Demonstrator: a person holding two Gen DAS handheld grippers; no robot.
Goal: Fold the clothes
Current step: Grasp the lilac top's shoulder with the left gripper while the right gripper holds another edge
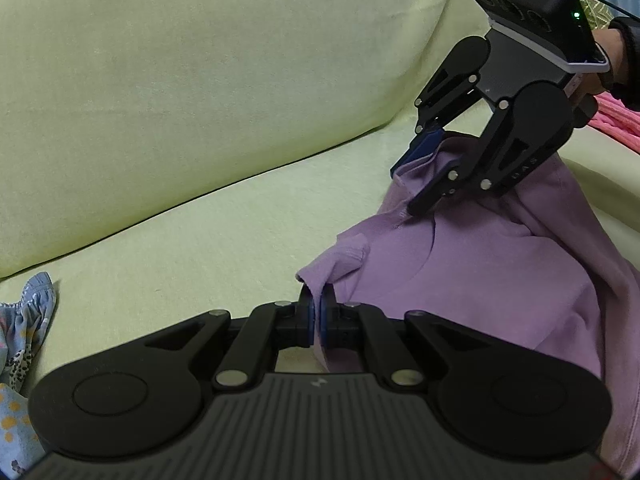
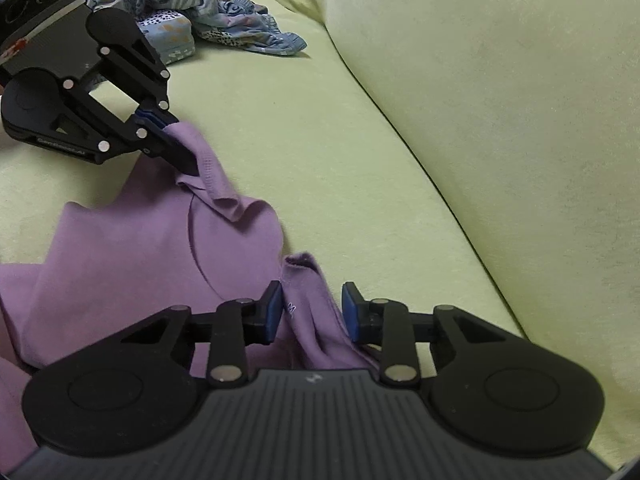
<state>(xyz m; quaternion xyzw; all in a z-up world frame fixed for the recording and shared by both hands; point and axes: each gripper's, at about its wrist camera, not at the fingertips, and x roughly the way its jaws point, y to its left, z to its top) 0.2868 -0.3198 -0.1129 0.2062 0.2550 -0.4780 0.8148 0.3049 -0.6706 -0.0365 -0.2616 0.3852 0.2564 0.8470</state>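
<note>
A purple shirt point(image 1: 480, 272) point(image 2: 132, 248) lies crumpled on the seat of a light green sofa point(image 1: 200, 220) point(image 2: 360, 140). My left gripper point(image 1: 318, 316) point(image 2: 172, 148) is shut on a bunched corner of the shirt near its left edge. My right gripper point(image 2: 312, 312) point(image 1: 416, 180) straddles another raised fold at the shirt's far side. Its blue pads point(image 2: 272, 312) stand apart with the cloth loose between them; the left pad touches the fabric. A small printed letter shows on that fold.
A pile of blue patterned clothes point(image 2: 208, 20) point(image 1: 24, 320) lies further along the seat. A pink garment point(image 1: 616, 120) sits behind the right gripper, where a person's hand point(image 1: 616, 60) holds it. The sofa back point(image 1: 200, 80) point(image 2: 500, 80) rises just beyond the shirt.
</note>
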